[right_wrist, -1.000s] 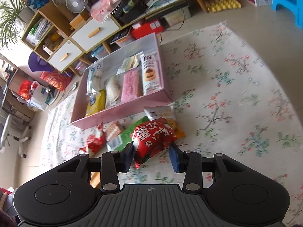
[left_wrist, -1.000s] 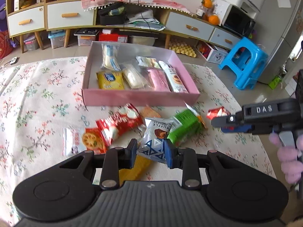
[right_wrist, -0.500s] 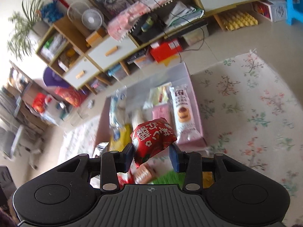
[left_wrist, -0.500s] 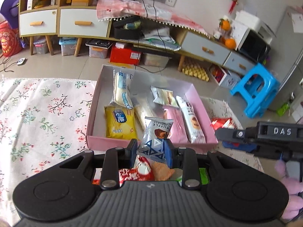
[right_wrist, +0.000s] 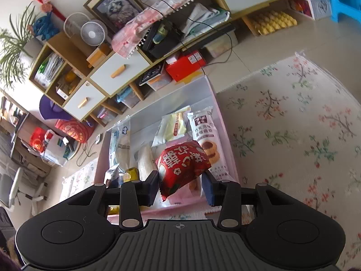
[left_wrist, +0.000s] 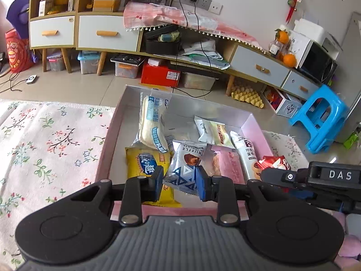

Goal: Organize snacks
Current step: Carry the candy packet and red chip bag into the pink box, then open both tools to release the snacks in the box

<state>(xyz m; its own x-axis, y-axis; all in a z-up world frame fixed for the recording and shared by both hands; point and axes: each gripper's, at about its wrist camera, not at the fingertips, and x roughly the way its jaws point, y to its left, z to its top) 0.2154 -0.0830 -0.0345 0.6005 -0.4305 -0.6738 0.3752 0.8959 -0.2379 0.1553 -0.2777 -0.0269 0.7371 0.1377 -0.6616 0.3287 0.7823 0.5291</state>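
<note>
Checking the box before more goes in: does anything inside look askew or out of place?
Mostly tidy. In the pink box, the white-and-yellow packet lies skewed across the back, not in line with the row of lengthwise packets. The long white-and-blue packet props against the far wall. Nothing looks spilled or torn.

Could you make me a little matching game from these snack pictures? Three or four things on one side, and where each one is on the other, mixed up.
Things:
1. silver truffle packet
2. red packet
3. yellow packet
4. blue stool

Places:
A. lying in the pink box
B. standing on the tiled floor
C. between the fingers of the left gripper
D. between the fingers of the right gripper

Pairs: 1-C, 2-D, 3-A, 4-B
</note>
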